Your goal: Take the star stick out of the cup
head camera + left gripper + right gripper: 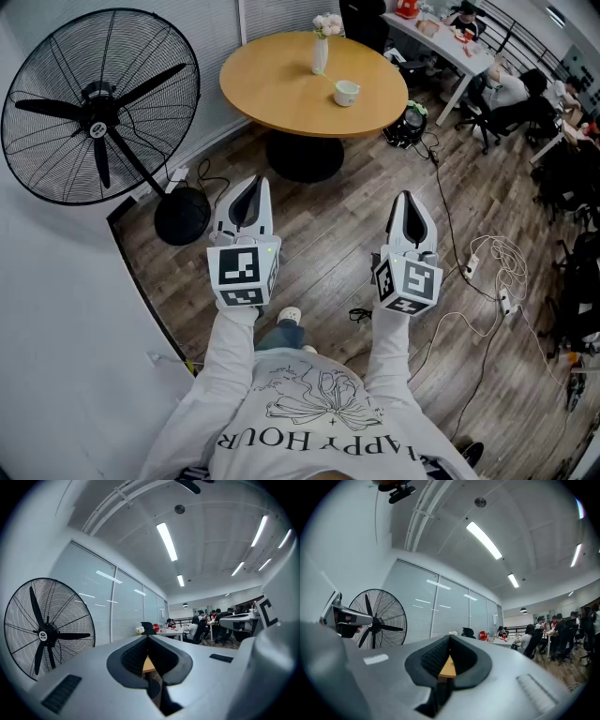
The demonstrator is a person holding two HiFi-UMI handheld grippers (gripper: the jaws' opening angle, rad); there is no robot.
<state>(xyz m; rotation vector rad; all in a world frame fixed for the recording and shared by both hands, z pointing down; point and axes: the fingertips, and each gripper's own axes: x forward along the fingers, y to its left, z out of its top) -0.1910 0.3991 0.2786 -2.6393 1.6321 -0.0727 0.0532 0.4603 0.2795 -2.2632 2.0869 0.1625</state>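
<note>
person: white printed top (pixel 309 412) at bottom centre of the head view, both sleeves stretched forward.
marker cubes: one (pixel 242 272) at the back of each gripper, just ahead of the cuffs.
left gripper (pixel 253 186): lower centre-left, held level. Jaws pressed together at the tips, nothing gripped. In the left gripper view only a sliver of tabletop shows through the hollow behind the tips.
right gripper (pixel 409 199): lower centre-right, beside the left one but apart from it, about level. Jaws closed tip to tip and empty. The right gripper view shows the same sliver of tabletop through the hollow.
floor: dark wood planks (pixel 328 216) under both grippers.
cables: white and black leads (pixel 497 272) loose on the floor, right of the right gripper.
fan: big black floor fan (pixel 98 108), upper left, against the white wall, its base near the left gripper's tip in frame.
table: round wooden top (pixel 281 94), top centre, ahead of both grippers and well apart from them.
cup: pale cup (pixel 347 92), upright on the right part of the table. Neither gripper is near it.
star stick: too small to make out in any view, so cannot tell whether it sits in the cup.
vase: white, with pale flowers (pixel 320 52), on the table beyond the cup, near the far edge.
desk: long white desk (pixel 441 42), top right, with people seated around it on black chairs.
</note>
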